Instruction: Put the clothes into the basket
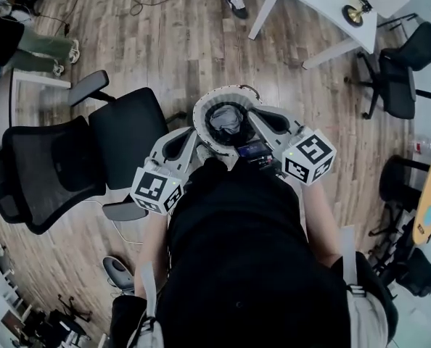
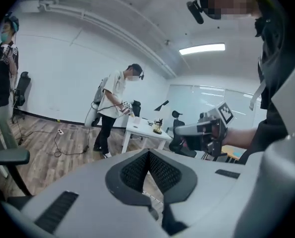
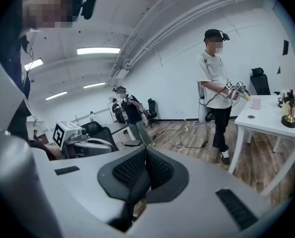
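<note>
Head view: grey and dark clothes [image 1: 228, 120] lie inside the white-rimmed basket [image 1: 204, 101] at frame centre, so I judge the loading done. Left gripper [image 1: 197, 142] and right gripper [image 1: 250, 114] flank its rim, both clenched on nothing, probably just parked clear. Black chair [image 1: 70, 162] stands at left.

No words, numbers or brand names can be read anywhere. The only printed signs are black-and-white square patterns on the left marker cube [image 1: 156, 189] and the right marker cube [image 1: 309, 156].
</note>
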Motion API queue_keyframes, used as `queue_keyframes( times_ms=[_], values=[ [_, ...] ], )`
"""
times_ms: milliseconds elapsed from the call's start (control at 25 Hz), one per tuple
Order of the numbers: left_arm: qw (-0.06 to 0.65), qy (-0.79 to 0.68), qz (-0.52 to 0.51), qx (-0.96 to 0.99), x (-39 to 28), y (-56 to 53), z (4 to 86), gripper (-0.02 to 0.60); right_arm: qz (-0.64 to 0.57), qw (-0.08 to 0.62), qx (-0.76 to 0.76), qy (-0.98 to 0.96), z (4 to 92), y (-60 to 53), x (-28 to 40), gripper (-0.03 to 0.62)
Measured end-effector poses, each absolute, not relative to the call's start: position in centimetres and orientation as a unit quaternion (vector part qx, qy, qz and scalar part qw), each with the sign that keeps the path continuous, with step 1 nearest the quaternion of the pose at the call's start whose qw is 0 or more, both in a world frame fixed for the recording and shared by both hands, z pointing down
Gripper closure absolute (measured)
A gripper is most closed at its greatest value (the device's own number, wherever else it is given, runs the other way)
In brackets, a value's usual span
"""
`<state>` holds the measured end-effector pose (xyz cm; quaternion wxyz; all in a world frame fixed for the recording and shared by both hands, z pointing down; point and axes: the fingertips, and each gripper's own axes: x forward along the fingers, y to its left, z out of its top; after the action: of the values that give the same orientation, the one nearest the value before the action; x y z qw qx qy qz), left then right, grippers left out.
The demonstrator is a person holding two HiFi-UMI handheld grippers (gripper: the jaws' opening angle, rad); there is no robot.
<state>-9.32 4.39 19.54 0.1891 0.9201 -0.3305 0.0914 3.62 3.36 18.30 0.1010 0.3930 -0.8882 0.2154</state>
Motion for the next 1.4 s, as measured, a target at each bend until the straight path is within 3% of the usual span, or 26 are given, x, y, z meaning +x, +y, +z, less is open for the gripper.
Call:
queue_keyframes(
  times_ms=[280, 1400],
  values=[
    [0.168, -0.324, 0.070, 0.928, -9.1, 7.0, 15.0, 0.569, 0.202, 0.093, 0.342, -0.913, 16.8, 5.9, 1.8, 0.577],
    [0.176, -0.306, 0.065, 0.933, -7.6, 6.7, 15.4, 0.569, 0.193, 0.129, 0.327, -0.916, 17.3, 6.2, 1.8, 0.577]
  ],
)
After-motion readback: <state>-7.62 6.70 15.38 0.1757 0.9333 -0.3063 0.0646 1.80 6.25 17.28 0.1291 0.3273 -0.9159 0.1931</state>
